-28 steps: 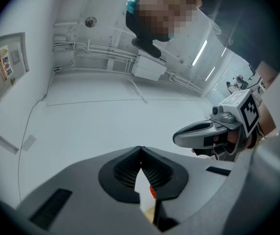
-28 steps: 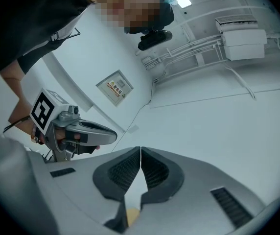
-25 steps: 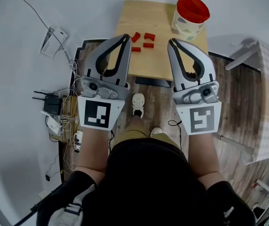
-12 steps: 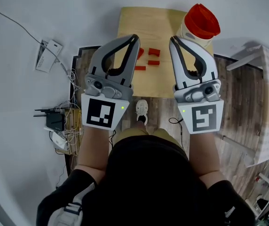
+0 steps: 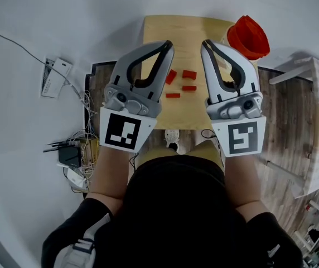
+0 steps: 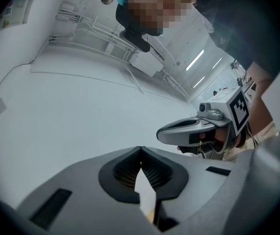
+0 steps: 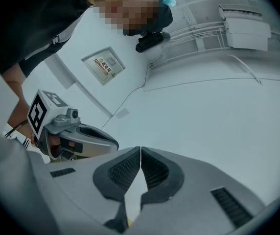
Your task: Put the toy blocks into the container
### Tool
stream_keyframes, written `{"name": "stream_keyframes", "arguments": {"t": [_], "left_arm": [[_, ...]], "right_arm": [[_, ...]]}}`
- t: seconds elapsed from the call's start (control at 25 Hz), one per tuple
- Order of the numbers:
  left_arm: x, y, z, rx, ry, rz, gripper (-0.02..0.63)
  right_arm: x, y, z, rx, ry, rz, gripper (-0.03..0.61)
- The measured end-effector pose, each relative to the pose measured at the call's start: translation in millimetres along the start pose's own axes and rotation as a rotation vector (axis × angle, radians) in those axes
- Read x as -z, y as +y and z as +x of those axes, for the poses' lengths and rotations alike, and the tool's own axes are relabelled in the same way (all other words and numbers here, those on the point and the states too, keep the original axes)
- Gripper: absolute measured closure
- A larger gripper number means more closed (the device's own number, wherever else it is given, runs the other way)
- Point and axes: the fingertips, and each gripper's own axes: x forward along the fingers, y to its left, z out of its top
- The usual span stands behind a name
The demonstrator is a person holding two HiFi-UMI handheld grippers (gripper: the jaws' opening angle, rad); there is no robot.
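no word or number can be read anywhere. a framed notice (image 7: pixel 104 63) on the wall (image 7: pixel 203 111) shows a yellow and red mark beside lines of print too small to make out. the left tool (image 5: pixel 168 44) carries a black-and-white square marker (image 5: pixel 122 129), and the right tool (image 5: pixel 204 42) carries a second marker (image 5: pixel 241 138); both are block patterns, not letters.

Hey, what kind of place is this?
Probably an indoor lab or workroom: a small wooden table on plank flooring, a tangle of cables on the floor, strip lights overhead.
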Motion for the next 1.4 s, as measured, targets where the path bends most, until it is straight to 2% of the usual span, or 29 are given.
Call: {"name": "stream_keyframes", "arguments": {"t": [0.16,0.4,0.52,0.72,0.96,1.12,1.4], "left_arm": [[10.3,6.9,9.8,0.019,0.01,-0.014,0.604],[31.0,-6.4,24.5,0.077,0.054,-0.039,0.604],[45.9,-16.9,30.3,0.112,0.105,-0.035,0.604],[81.0,-41.8,38.6,0.192,0.239,-0.019,0.604],[145.6,-96.4,37.0,0.426,0.469,-0.049,0.601],[181.6,-133.7,32.7,0.575,0.586,-0.084,0.487],[239.2,-178.7,14.2,0.766,0.797,-0.09,0.445]], "right_arm": [[7.3,-2.9,8.7,-0.003,0.011,0.004,0.549],[26.8,-12.8,10.5,-0.021,0.029,0.035,0.549],[35.0,-19.2,10.4,-0.027,0.026,0.056,0.549],[49.9,-31.4,9.2,-0.028,0.04,0.082,0.549],[64.5,-35.9,2.1,-0.03,0.061,0.098,0.549],[71.9,-35.3,-4.1,-0.04,0.079,0.102,0.549],[84.1,-45.3,-10.7,-0.03,0.1,0.109,0.549]]}}
